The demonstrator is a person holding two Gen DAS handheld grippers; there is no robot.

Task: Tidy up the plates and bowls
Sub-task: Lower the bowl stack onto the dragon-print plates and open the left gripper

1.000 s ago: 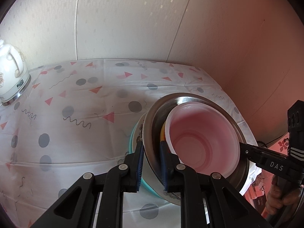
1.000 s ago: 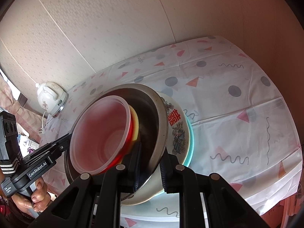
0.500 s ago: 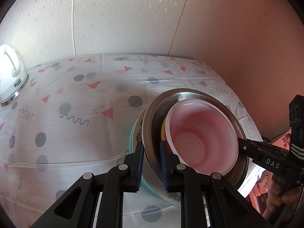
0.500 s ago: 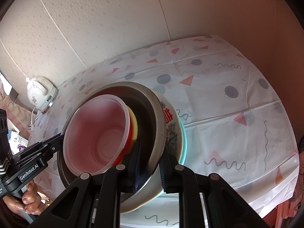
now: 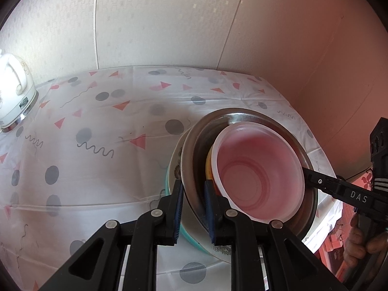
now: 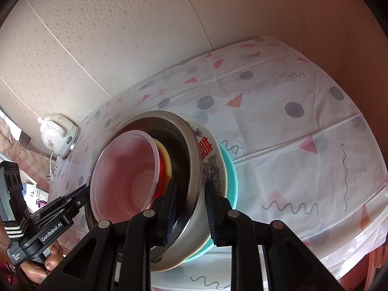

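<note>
nested bowls gripped from both sides

left claw (image 5: pixel 192 200) clamps the steel bowl (image 5: pixel 198 150) rim; right claw (image 6: pixel 190 202) has just been opening, pads off the rim between them.

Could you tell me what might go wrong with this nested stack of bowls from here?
The right gripper has just been opening, and its pads now stand off the steel bowl rim between them. If the left gripper alone holds that rim, the tilted stack could swing or drop. The translucent pink bowl sits loosely nested and could slide out. The stack is near the table edge, so anything falling may land on the floor.
</note>
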